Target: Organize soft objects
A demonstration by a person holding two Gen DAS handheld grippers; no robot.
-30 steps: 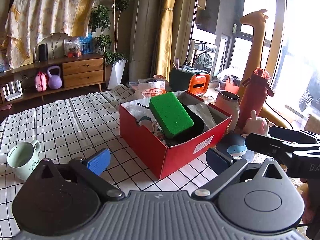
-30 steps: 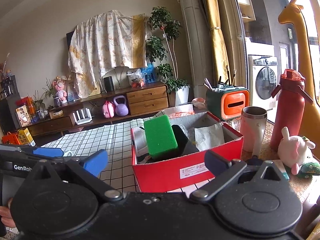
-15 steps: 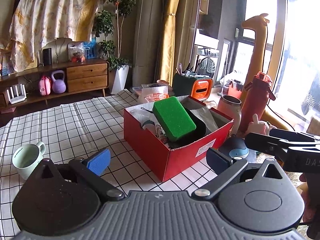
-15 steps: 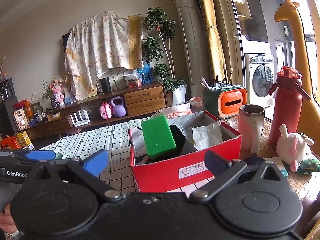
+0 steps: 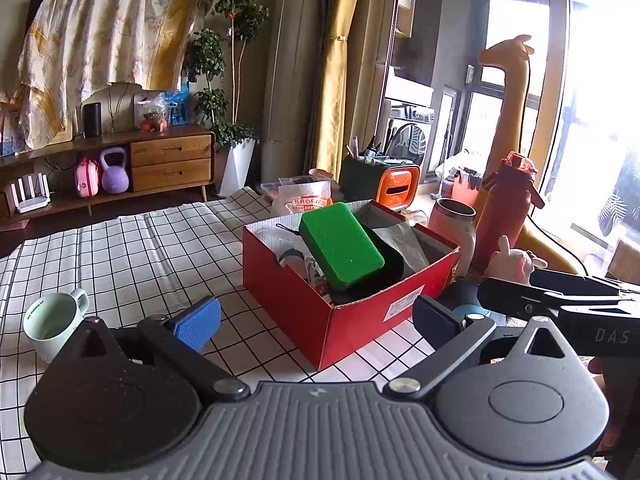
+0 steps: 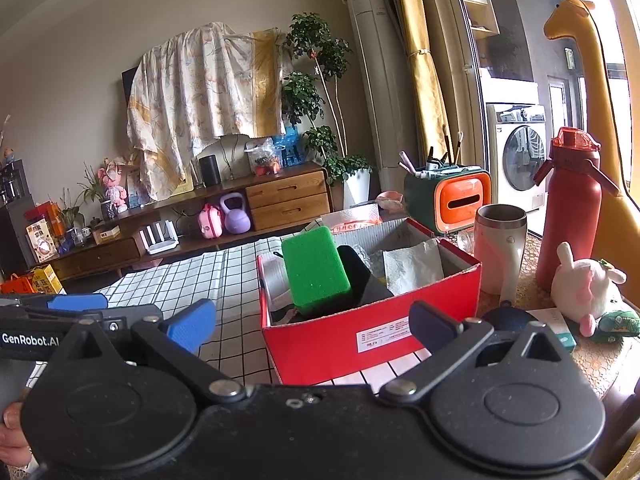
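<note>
A red cardboard box (image 5: 360,320) (image 6: 344,340) stands on the checked tablecloth. A green sponge (image 5: 340,246) (image 6: 316,270) leans upright in it on a black item, next to crumpled paper (image 6: 412,266). A white and pink plush rabbit (image 6: 584,288) (image 5: 514,262) sits on the table right of the box. My left gripper (image 5: 316,320) is open and empty, in front of the box. My right gripper (image 6: 312,326) is open and empty, also in front of the box.
A pale green mug (image 5: 54,324) stands at the left. A steel tumbler (image 6: 500,248), a red flask (image 6: 568,208), an orange and green pen holder (image 6: 448,200) and a dark blue round object (image 6: 506,318) crowd the right side. A yellow giraffe (image 6: 600,100) stands behind.
Both grippers have drawn back and tilted up slightly, so the box sits a little lower and farther in both views. Both stay open and empty.
</note>
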